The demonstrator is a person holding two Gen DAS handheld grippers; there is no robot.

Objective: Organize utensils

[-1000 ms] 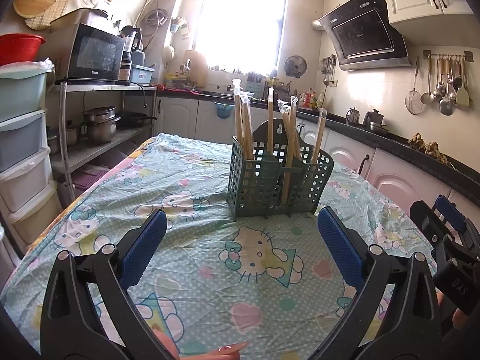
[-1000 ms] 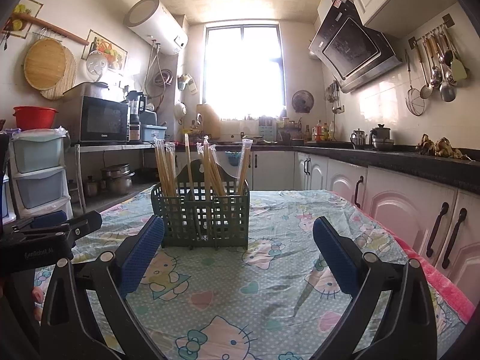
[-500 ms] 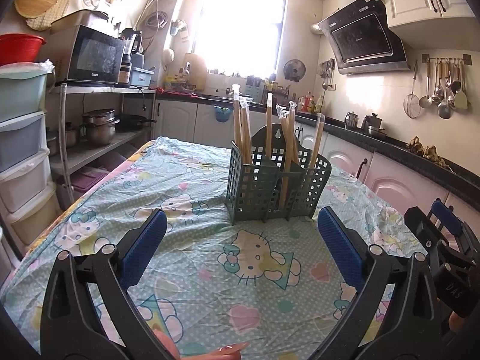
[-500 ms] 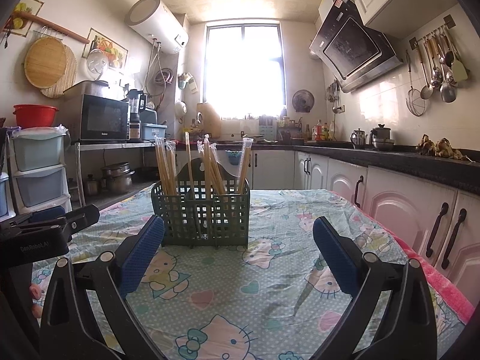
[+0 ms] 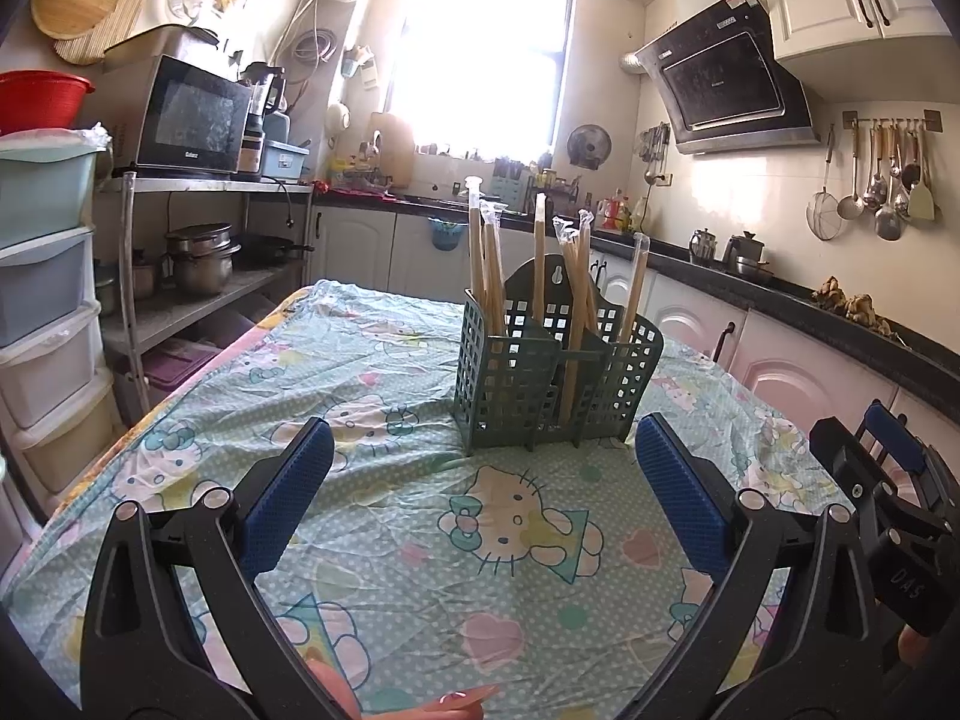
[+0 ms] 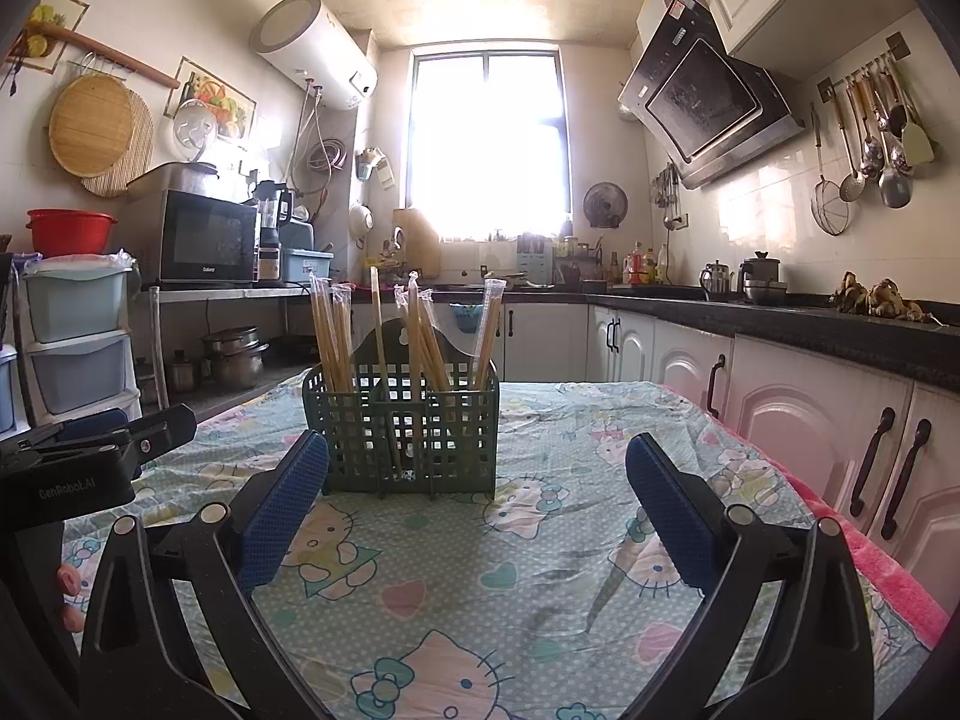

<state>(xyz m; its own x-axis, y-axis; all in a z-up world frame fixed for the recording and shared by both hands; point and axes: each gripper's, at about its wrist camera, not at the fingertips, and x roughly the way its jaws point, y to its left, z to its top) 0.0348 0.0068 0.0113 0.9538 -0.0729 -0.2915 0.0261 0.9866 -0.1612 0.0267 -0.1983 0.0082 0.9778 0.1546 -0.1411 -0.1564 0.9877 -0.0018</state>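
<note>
Standing in one green basket [image 5: 555, 384], six wrapped chopstick pairs [image 5: 538, 264]; each gripper [image 5: 480, 495] [image 6: 477, 501] apart, empty.

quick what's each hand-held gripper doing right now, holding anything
Left hand-held gripper: open, holding nothing.
Right hand-held gripper: open, holding nothing.

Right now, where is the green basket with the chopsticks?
The green basket stands upright on the tablecloth, centre-left in the right wrist view, just beyond the open right gripper, chopsticks upright inside.
</note>
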